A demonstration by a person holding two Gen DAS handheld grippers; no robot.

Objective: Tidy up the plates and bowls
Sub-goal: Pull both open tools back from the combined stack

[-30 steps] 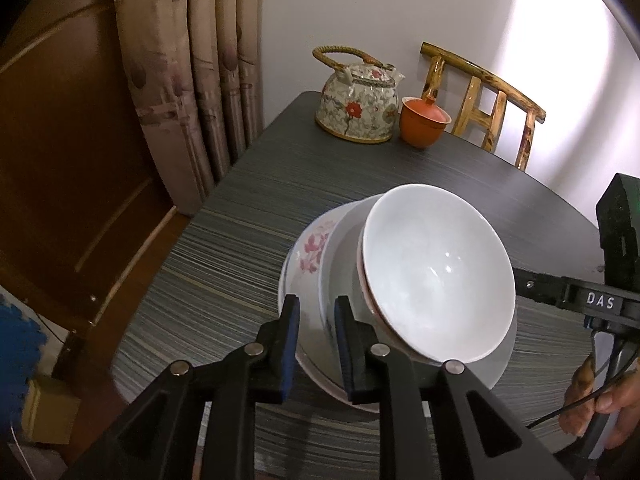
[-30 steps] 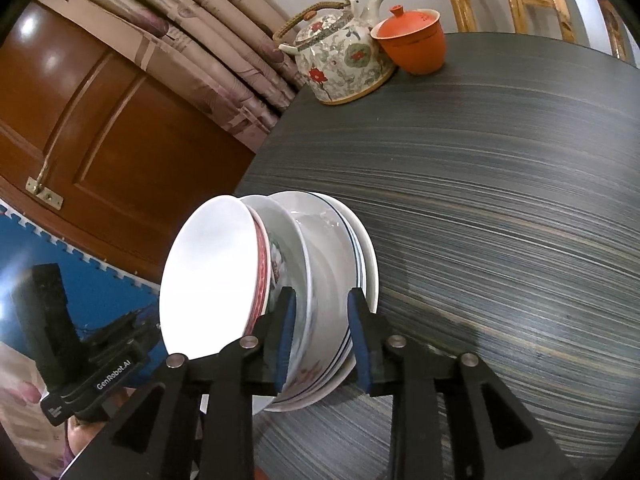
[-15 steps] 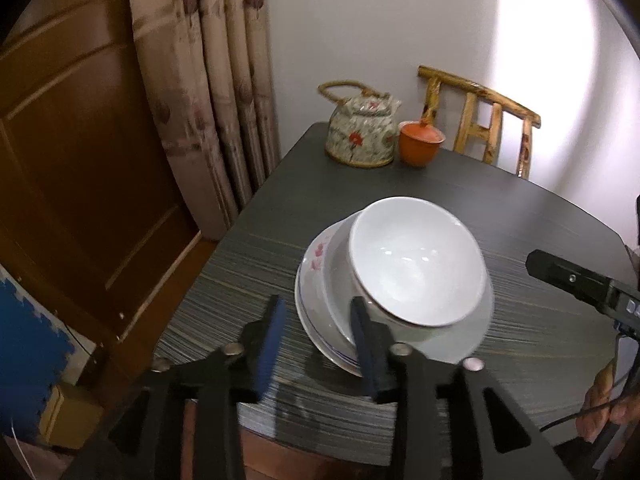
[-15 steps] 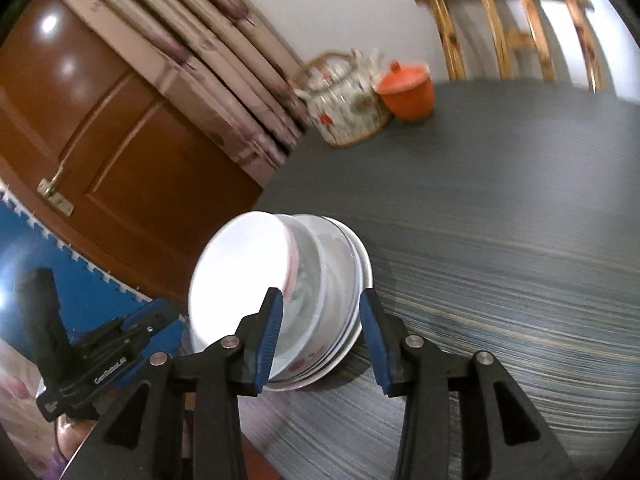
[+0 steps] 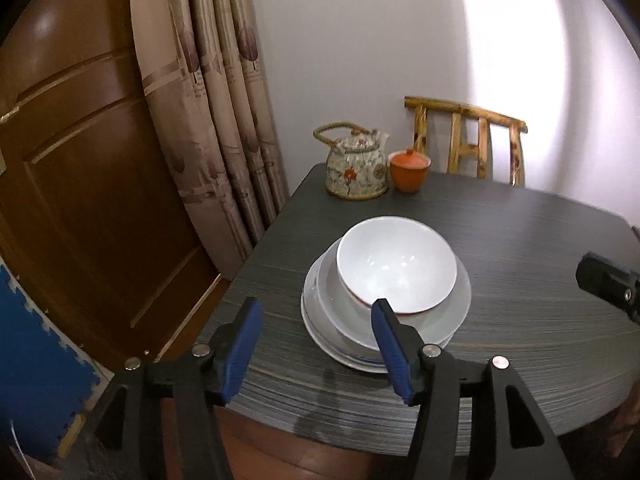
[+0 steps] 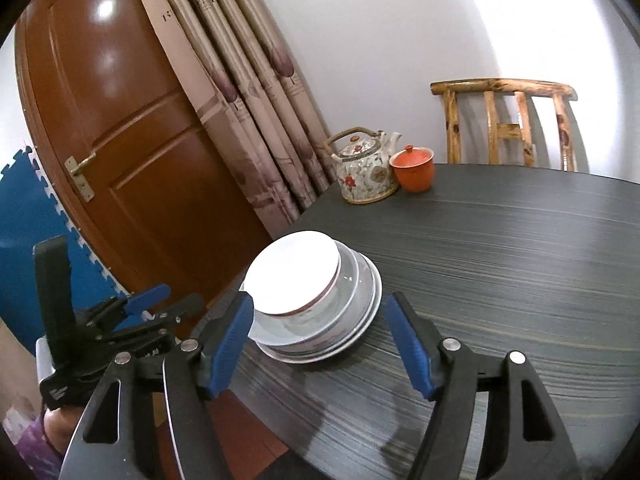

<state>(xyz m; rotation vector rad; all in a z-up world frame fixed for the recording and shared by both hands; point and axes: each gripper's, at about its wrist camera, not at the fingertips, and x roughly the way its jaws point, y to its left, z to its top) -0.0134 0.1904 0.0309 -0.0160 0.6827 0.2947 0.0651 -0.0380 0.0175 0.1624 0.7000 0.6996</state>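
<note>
Now both of your tools are free: the left hand-held gripper (image 5: 316, 344) has its jaws spread wide with nothing between them, and the right hand-held gripper (image 6: 320, 344) is just as wide and just as empty. Each hangs off the near edge of the table (image 5: 520, 248), short of the crockery and touching none of it.

Just beyond the fingertips sits the stack: a white bowl (image 5: 396, 266) nested on top, a second bowl (image 6: 352, 280) under it, and the plates (image 5: 320, 320) at the bottom. From the right wrist view the pile looks level and settled near the table's near-left edge, with the top bowl leaning slightly toward the door side.

Further out, at the far corner, stand a teapot (image 5: 356, 172) and an orange cup (image 5: 409, 170), with a chair (image 6: 504, 120) behind them.

You look to be at or very near the end. Every plate and bowl in view is already in the one stack, and I see no loose dish left. At most, you might straighten the top bowl.
</note>
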